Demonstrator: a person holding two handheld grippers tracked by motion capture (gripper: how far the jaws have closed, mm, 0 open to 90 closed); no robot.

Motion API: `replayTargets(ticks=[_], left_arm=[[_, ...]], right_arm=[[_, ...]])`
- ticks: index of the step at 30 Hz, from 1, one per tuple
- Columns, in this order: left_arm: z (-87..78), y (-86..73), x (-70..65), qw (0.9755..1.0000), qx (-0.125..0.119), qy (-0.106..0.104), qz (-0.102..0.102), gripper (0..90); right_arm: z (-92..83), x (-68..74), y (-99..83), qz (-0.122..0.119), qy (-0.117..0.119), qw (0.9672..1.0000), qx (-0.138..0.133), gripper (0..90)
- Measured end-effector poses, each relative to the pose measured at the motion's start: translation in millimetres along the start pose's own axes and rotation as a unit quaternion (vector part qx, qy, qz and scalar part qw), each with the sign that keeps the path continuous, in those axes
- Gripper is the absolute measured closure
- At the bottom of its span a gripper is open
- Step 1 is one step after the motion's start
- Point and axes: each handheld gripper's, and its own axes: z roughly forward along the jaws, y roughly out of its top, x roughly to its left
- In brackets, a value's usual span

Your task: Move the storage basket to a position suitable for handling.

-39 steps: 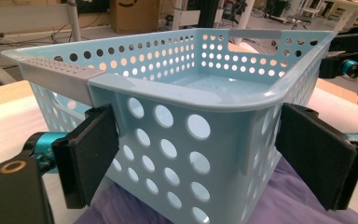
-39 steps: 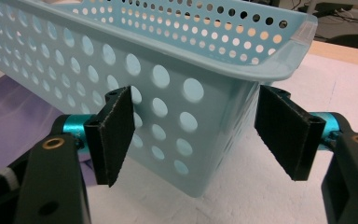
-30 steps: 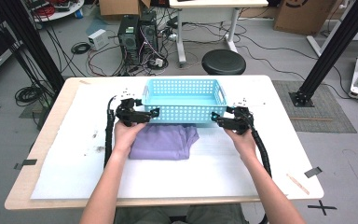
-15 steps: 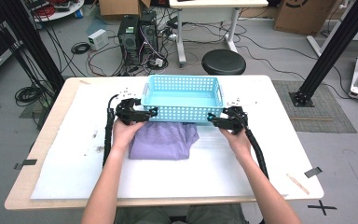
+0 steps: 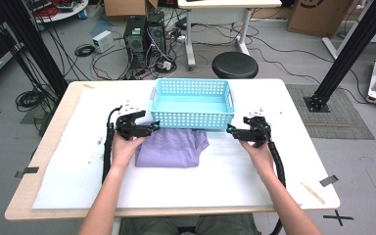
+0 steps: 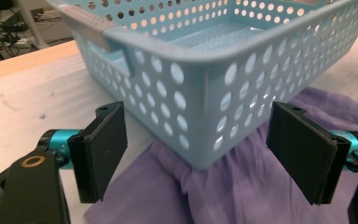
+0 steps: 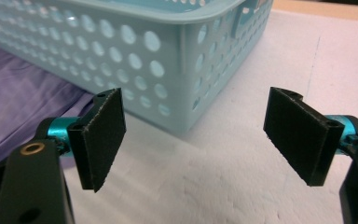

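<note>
Both hands have drifted off the basket (image 5: 192, 104). Right hand-held gripper (image 5: 234, 130) has just been opening, nothing between its pads; left hand-held gripper (image 5: 152, 129) stands spread at the corner. It looks released onto the purple cloth (image 5: 171, 149).

The basket (image 5: 192, 104) stands on the tabletop (image 5: 68, 181), its near edge resting on the folded cloth (image 5: 171, 149). The left gripper (image 5: 149, 130) sits at its near left corner. The right gripper (image 5: 231, 130) sits at the near right corner.

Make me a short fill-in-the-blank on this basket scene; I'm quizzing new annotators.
1. The blue basket rests partly on a folded ____ cloth.
2. The left claw faces a basket ____.
3. Both it and the right claw have jaws that stand ____.
4. The basket's inside is ____.

Missing words: purple; corner; open; empty
</note>
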Motion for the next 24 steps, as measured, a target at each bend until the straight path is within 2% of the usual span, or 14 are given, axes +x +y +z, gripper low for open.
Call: replayTargets(ticks=[4,6,8,9,10,12,16,21,23,24], left_arm=[[-11.2,-5.2,-5.3,0.9999,0.0,0.004,0.012,20.0],[-19.5,-9.7,-11.2,0.9997,-0.009,0.01,0.019,20.1],[-27.8,-13.7,-17.4,0.9995,-0.017,0.007,0.024,20.2],[-35.6,-17.3,-23.3,0.9993,-0.027,0.002,0.026,20.2],[-35.6,-17.3,-23.3,0.9993,-0.027,0.002,0.026,20.2],[-46.9,-21.4,-31.1,0.9989,-0.037,-0.007,0.027,20.2],[-57.6,-25.9,-38.4,0.9986,-0.039,-0.014,0.032,20.2],[-72.8,-36.0,-47.5,0.9978,-0.054,-0.004,0.04,20.3],[-77.8,-40.4,-48.2,0.9974,-0.058,-0.006,0.041,20.6],[-81.2,-44.5,-48.4,0.9968,-0.066,-0.017,0.042,20.6]], right_arm=[[-11.0,3.6,-5.6,-0.016,0.006,0.9997,-0.016,21.1],[-21.2,7.8,-12.5,-0.027,0.013,0.9992,-0.027,21.1],[-24.4,9.1,-15.8,-0.026,0.015,0.999,-0.033,21.2],[-29.6,11.1,-21.5,-0.034,0.015,0.9984,-0.042,21.3],[-29.6,11.1,-21.5,-0.034,0.015,0.9984,-0.042,21.3],[-35.7,12.7,-25.8,-0.046,0.017,0.9976,-0.049,21.3],[-41.0,12.3,-29.3,-0.049,0.015,0.9971,-0.057,21.3],[-44.7,9.1,-35.2,-0.046,0.016,0.9969,-0.062,21.2],[-44.9,9.5,-35.2,-0.047,0.014,0.9966,-0.066,21.3],[-45.4,10.6,-35.1,-0.046,0.014,0.9967,-0.065,21.4]])
